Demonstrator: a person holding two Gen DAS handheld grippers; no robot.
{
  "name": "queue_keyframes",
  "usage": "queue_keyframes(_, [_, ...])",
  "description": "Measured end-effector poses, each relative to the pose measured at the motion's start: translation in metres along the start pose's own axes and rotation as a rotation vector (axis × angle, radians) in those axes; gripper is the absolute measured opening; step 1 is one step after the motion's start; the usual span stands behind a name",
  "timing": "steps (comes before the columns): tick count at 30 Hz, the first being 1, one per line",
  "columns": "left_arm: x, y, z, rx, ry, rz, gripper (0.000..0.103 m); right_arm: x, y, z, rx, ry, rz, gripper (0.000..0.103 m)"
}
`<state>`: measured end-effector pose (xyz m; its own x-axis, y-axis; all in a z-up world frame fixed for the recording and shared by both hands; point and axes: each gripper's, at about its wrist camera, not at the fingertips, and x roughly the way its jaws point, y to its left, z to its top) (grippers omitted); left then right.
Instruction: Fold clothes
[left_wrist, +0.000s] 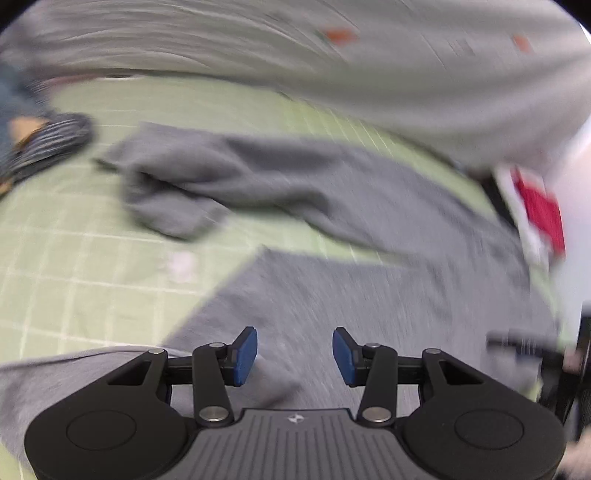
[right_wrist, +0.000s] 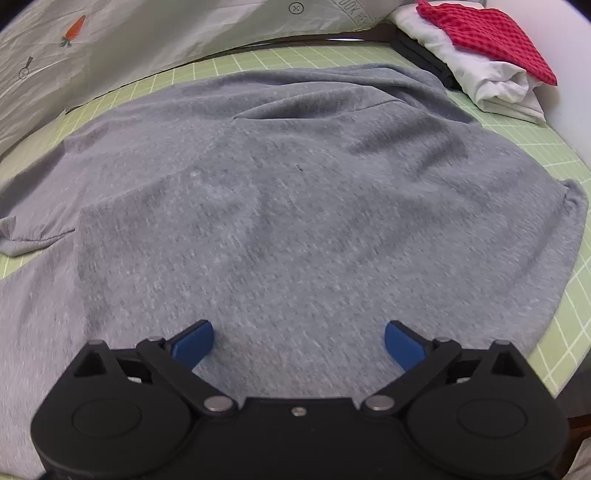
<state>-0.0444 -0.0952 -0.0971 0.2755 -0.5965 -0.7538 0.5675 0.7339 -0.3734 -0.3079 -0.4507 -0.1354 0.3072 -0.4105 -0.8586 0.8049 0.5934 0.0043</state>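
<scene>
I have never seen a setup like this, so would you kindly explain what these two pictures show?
Each picture comes from a camera mounted on a hand-held tool, looking forward along its own tongs, the black arms with blue pads. One view shows the left tongs, the other the right tongs. Both stand open above a grey shirt spread on a green gridded mat; neither holds anything. A sleeve stretches across the mat. Beyond lie a pale printed sheet and a stack of folded white and red cloths.

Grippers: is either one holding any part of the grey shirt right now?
No. The left gripper and right gripper both stand open above the grey shirt, with nothing pinched between their pads.
</scene>
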Motion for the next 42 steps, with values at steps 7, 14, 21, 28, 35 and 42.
queue_keyframes(7, [0.018, 0.007, 0.014, 0.056, 0.033, 0.162, 0.017, 0.0, 0.0, -0.001, -0.01, -0.009, 0.007, 0.102])
queue_keyframes(14, [0.029, -0.02, -0.009, 0.257, 0.128, 0.128, 0.02, -0.002, 0.001, -0.006, -0.013, -0.025, 0.009, 0.102])
queue_keyframes(21, [0.029, -0.026, -0.029, 0.329, 0.152, 0.153, 0.027, -0.004, 0.002, -0.01, -0.013, -0.04, 0.008, 0.103])
queue_keyframes(28, [0.034, -0.02, -0.019, 0.309, 0.13, 0.177, 0.007, -0.004, 0.005, -0.011, -0.011, -0.05, 0.002, 0.103])
queue_keyframes(35, [-0.025, 0.048, 0.038, 0.018, -0.176, 0.4, 0.005, -0.005, 0.005, -0.012, -0.013, -0.052, 0.002, 0.103])
queue_keyframes(42, [-0.059, 0.123, 0.073, -0.266, -0.347, 0.667, 0.048, -0.005, 0.003, -0.009, -0.015, -0.047, 0.005, 0.103])
